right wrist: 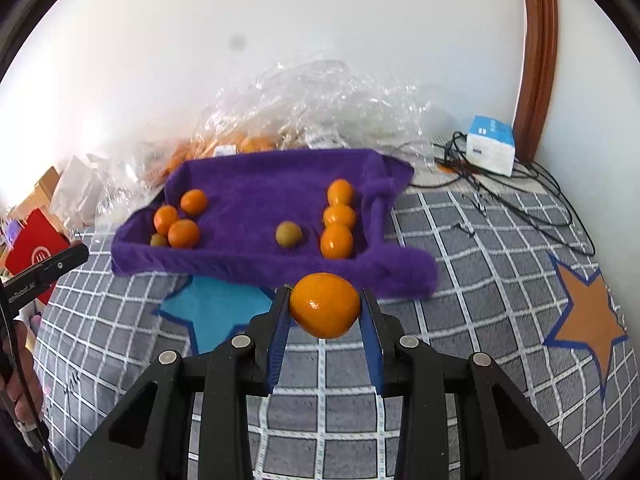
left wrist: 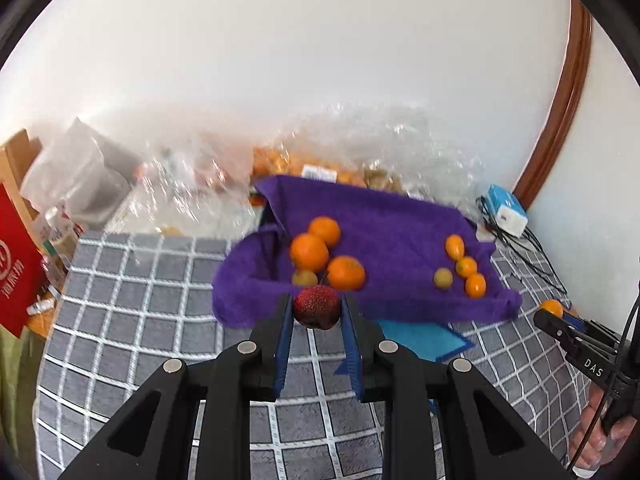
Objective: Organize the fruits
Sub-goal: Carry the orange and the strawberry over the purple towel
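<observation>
We had both fruits off the checked cloth (right wrist: 460,240) and bound for the purple tray (left wrist: 400,216). Our left gripper (left wrist: 316,312) was pinching a small dark red fruit (left wrist: 316,306) between its blue pads, just short of the tray's near wall; our right gripper (right wrist: 325,312) was clamped on an orange (right wrist: 325,310), also just before that wall.

The step in hand, as we judged it, was the carry to the tray. Inside, a cluster of larger oranges (left wrist: 316,250) lay at the left end and smaller orange fruits (left wrist: 466,268) at the right (with two greenish ones among them), so the next move called for clearing the soft wall and choosing the matching end. The red fruit had no group of its own yet.

Crinkled clear plastic bags (right wrist: 320,100) stood behind the tray, and a white and blue box (right wrist: 490,148) with tangled cables (right wrist: 520,196) lay to the right, well apart from our path. The folded tray wall was the only obstacle.
</observation>
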The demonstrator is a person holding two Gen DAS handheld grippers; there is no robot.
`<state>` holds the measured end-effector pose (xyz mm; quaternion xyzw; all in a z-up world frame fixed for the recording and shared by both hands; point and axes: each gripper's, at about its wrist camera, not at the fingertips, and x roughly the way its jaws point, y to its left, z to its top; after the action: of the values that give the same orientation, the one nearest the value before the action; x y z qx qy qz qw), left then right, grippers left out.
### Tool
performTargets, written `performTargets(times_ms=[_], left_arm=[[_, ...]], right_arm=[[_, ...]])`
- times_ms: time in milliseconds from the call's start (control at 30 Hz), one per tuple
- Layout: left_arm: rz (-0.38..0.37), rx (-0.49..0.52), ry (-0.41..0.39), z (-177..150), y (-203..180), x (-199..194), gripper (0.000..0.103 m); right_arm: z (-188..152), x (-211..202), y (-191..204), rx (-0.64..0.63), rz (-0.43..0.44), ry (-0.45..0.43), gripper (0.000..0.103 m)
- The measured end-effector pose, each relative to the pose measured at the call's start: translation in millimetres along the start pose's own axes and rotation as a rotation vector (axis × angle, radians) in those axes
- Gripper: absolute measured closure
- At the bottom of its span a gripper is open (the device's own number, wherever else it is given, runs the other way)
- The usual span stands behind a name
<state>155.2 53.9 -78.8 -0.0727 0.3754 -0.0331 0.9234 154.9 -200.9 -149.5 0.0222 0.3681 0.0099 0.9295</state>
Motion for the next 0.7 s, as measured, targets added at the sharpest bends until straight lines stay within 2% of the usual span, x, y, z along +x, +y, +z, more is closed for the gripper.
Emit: performTargets(times_ms=[367, 700], left_arm=[[-0.005, 0.017, -0.047, 25.6, -14.6, -7.5, 0.080], [-0.001, 0.023, -0.082, 50.9, -24.5, -2.2, 0.080]], right_arm=[[34.5, 2.3, 8.6, -0.025, 0.002, 0.006, 0.069], [62.7, 2.5, 9.7, -0.019, 0.009, -0.045, 0.069]])
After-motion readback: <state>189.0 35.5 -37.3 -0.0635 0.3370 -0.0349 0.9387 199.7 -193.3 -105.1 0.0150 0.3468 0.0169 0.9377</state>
